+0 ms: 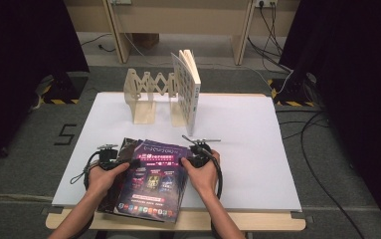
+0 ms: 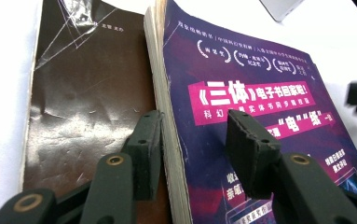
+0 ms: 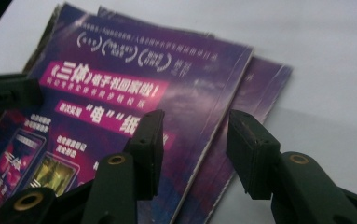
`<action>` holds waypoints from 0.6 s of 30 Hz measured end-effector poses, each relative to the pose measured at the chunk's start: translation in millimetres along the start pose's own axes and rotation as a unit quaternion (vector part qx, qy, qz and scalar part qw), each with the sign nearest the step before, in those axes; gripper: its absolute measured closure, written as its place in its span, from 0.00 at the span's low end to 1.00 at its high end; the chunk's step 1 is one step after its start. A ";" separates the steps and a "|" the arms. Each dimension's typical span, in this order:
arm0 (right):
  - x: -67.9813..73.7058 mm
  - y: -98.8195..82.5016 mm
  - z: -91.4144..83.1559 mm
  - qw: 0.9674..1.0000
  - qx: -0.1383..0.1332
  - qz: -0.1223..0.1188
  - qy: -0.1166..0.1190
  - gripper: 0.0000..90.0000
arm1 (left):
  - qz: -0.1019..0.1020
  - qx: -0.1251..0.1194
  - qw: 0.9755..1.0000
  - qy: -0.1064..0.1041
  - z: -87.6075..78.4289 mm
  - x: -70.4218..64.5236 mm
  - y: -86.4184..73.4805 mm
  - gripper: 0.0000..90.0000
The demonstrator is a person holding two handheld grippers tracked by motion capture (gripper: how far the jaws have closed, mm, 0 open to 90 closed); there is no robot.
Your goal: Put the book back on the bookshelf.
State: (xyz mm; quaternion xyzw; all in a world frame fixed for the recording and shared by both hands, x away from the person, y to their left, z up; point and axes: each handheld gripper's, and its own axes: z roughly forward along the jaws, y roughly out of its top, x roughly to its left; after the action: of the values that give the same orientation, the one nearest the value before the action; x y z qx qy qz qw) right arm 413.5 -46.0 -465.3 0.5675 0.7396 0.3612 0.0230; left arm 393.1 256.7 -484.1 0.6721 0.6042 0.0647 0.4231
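Table [image 1: 257, 149]: white rectangular top on a wooden base; all the work items rest on it.
Wooden rack [image 1: 145, 94]: expanding zigzag stand at the far middle of the table, well apart from the hands.
Upright book [image 1: 187, 89]: stands on edge at the rack's right end, pale patterned cover facing left, pages fanned slightly at the top.
Book stack [image 1: 150, 181]: lies flat at the near edge of the table, between the two hands, overhanging the white top toward the person.
Purple book [image 2: 241, 93]: top of the stack, cover up, printed with white and pink text panels. In the right gripper view [image 3: 134, 88], a second purple cover shows beneath it, offset to the right.
Dark brown book [image 2: 87, 107]: lies under the purple book and protrudes at its left side; cover creased and scuffed.
Left gripper [image 2: 195, 140]: jaws partly open, straddling the left edge of the purple book; one jaw over the brown cover, the other over the purple cover. Pads not pressing on the book.
Right gripper [image 3: 195, 140]: jaws wide open, nothing held; poised above the right edge of the purple book.
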 end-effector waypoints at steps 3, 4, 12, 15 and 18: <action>2.1 -3.9 6.0 1.000 0.008 0.000 0.000 0.62 | -0.003 -0.007 1.000 0.001 -3.0 -2.0 0.8 0.65; 2.9 -5.0 7.4 1.000 0.003 -0.001 0.001 0.62 | -0.005 -0.008 1.000 -0.001 -3.9 -2.1 1.1 0.66; 8.5 -6.7 8.9 1.000 -0.001 -0.004 -0.012 0.60 | -0.015 -0.039 0.999 -0.030 -19.4 -15.3 6.6 0.69; 8.1 -7.3 8.7 1.000 -0.002 -0.004 -0.011 0.60 | -0.013 -0.043 0.998 -0.042 -22.5 -21.5 4.8 0.69; 6.5 -7.9 8.4 1.000 -0.004 -0.001 -0.010 0.59 | -0.006 -0.032 0.999 -0.043 -22.4 -23.1 0.9 0.68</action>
State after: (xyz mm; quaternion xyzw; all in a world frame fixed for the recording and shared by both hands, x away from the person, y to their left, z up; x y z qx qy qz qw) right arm 408.4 -36.9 -473.4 0.5700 0.7387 0.3581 0.0334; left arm 374.3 247.7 -459.6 0.6565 0.5872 0.0530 0.4705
